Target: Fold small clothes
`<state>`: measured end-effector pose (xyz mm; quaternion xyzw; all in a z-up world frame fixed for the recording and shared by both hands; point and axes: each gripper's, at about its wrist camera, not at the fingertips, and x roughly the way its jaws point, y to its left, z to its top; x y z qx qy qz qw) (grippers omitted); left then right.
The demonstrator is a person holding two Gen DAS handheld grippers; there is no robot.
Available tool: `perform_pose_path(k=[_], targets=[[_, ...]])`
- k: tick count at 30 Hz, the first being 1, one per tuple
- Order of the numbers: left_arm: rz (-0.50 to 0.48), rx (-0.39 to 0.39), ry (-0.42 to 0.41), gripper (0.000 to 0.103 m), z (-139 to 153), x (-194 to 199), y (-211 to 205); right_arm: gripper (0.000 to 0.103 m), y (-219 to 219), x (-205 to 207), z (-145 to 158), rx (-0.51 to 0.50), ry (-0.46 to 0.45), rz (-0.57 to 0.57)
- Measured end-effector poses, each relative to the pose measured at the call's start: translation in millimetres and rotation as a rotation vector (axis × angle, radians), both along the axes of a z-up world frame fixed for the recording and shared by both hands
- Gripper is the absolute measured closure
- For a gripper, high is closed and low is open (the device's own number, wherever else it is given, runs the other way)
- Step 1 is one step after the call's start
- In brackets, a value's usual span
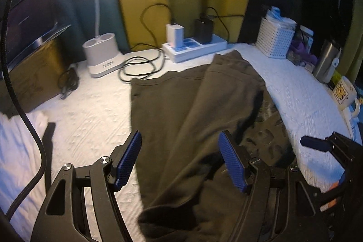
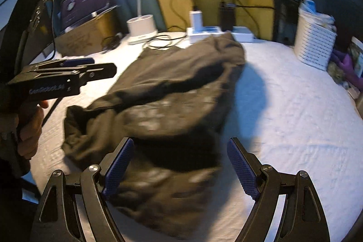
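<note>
A dark olive garment [image 1: 181, 119] lies partly folded and rumpled on the white textured cloth [image 1: 90, 115]; it also shows in the right wrist view [image 2: 163, 92]. My left gripper [image 1: 179, 162] is open and empty, hovering above the garment's near part. It also appears at the left of the right wrist view [image 2: 95, 66], held by a hand. My right gripper [image 2: 179, 169] is open and empty, just above the garment's near edge; its blue pad tip shows in the left wrist view [image 1: 315, 143].
At the back stand a white lamp base [image 1: 102, 53], a power strip with chargers [image 1: 195, 47] and coiled black cables [image 1: 140, 65]. A white perforated basket [image 1: 275, 40], a metal tumbler [image 1: 326, 60] and a mug [image 1: 344, 93] sit along the right edge. A cardboard box [image 1: 34, 81] is at left.
</note>
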<state>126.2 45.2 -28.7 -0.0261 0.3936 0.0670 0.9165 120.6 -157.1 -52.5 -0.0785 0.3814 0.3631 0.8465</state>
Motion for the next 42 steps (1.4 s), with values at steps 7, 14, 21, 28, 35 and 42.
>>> perform_pose_path(k=[7, 14, 21, 28, 35, 42], targets=[[-0.095, 0.057, 0.038, 0.032, -3.2, 28.6, -35.3, 0.018, -34.3, 38.8, -10.5, 0.036, 0.023, -0.072], [-0.178, 0.123, 0.085, 0.032, -14.1, 65.0, -68.7, 0.018, -55.9, 70.1, -17.0, 0.071, 0.035, -0.117], [-0.241, 0.183, 0.154, 0.037, -35.8, 93.0, -83.3, 0.018, -68.8, 88.5, -25.6, 0.093, 0.057, -0.147], [-0.238, 0.102, 0.127, 0.083, -27.4, 98.7, -61.3, 0.018, -66.3, 94.9, -32.2, 0.081, 0.074, -0.152], [-0.127, 0.047, 0.046, 0.097, -13.3, 94.5, -11.0, 0.018, -48.9, 95.4, -28.0, 0.044, 0.063, -0.139], [-0.037, 0.028, 0.016, 0.098, -11.0, 93.7, 39.7, 0.018, -29.7, 99.5, -16.5, 0.049, 0.046, -0.161]])
